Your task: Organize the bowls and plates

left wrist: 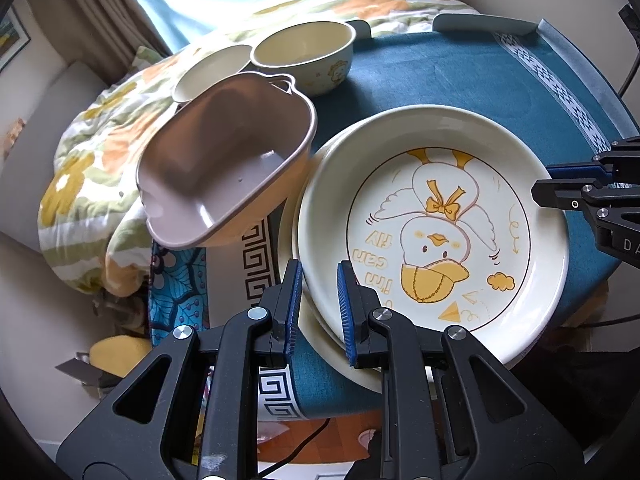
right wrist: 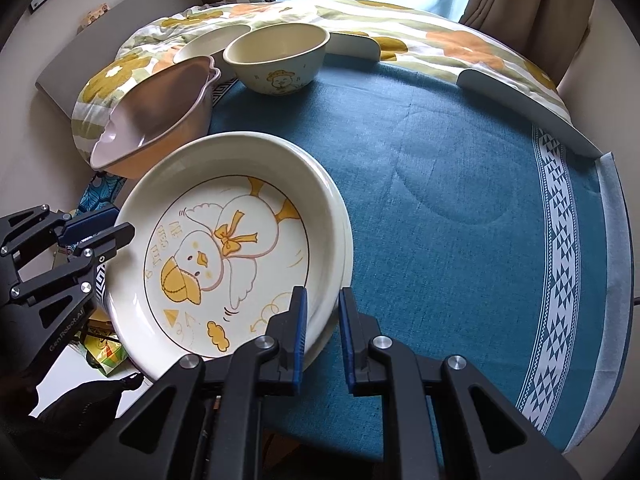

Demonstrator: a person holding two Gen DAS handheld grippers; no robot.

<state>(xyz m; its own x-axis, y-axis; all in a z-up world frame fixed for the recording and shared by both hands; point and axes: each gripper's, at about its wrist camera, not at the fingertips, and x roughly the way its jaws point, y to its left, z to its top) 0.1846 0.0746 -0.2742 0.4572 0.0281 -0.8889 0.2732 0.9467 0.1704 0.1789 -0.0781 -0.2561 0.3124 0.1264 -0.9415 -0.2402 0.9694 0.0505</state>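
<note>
A cream plate with a yellow duck print (left wrist: 436, 216) (right wrist: 224, 248) lies on top of a second cream plate (left wrist: 320, 344) (right wrist: 347, 256) at the edge of the teal-clothed table (left wrist: 460, 76) (right wrist: 460, 200). My left gripper (left wrist: 320, 308) (right wrist: 118, 224) is shut on the rim at one side. My right gripper (right wrist: 322, 324) (left wrist: 554, 182) is shut on the opposite rim. Whether the lower plate's rim is also pinched I cannot tell. A pink square bowl with handles (left wrist: 224, 168) (right wrist: 160, 112) sits tilted beside the plates. Behind it stands a cream cartoon bowl (left wrist: 308, 56) (right wrist: 280, 60).
Another cream dish (left wrist: 212, 68) (right wrist: 212, 42) sits behind the pink bowl. A floral quilt (left wrist: 100, 140) (right wrist: 400, 28) lies past the table's far and left edges. White chair backs (left wrist: 480, 22) (right wrist: 520, 108) border the far side. Bare teal cloth stretches right of the plates.
</note>
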